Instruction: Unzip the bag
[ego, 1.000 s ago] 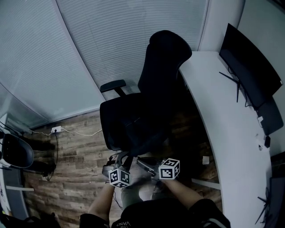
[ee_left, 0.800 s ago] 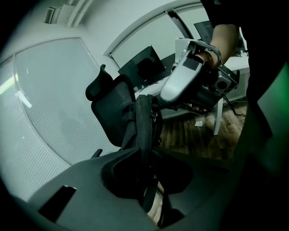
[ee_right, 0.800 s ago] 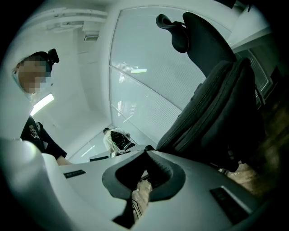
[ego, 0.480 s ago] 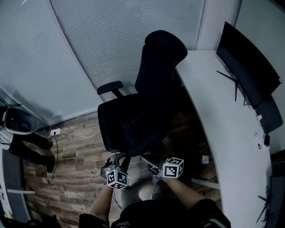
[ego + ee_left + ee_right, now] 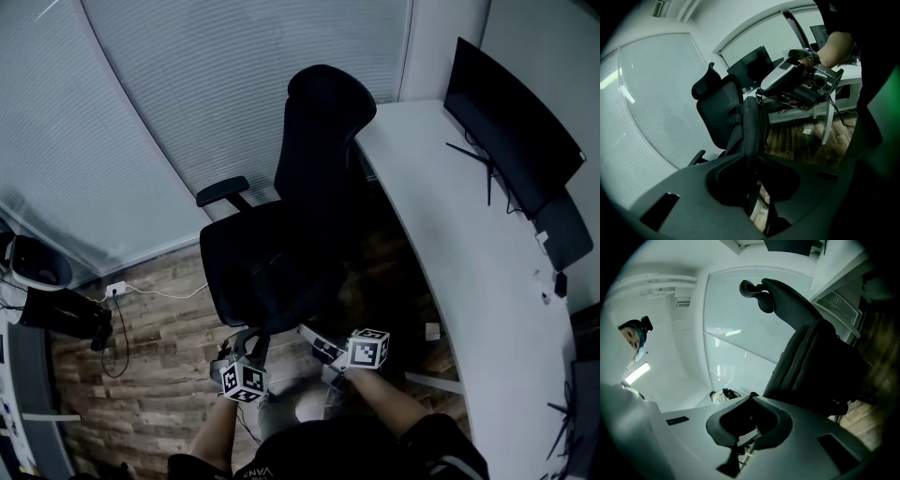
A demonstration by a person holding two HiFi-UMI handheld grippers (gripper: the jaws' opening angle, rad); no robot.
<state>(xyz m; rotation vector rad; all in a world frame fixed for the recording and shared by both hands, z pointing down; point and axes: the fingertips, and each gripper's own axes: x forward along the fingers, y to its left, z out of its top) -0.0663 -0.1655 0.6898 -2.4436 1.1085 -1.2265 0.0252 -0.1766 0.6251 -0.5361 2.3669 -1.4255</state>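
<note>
The bag [image 5: 751,126] sits on the chair [image 5: 281,253]. The left gripper [image 5: 754,180] jaws, just closing, pinch its 6 o'clock edge. The right gripper [image 5: 752,417] jaws are pressed together.

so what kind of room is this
Most likely an office. A black mesh office chair stands beside a long white desk that carries a dark monitor, and full-height window blinds run along the wall behind.
</note>
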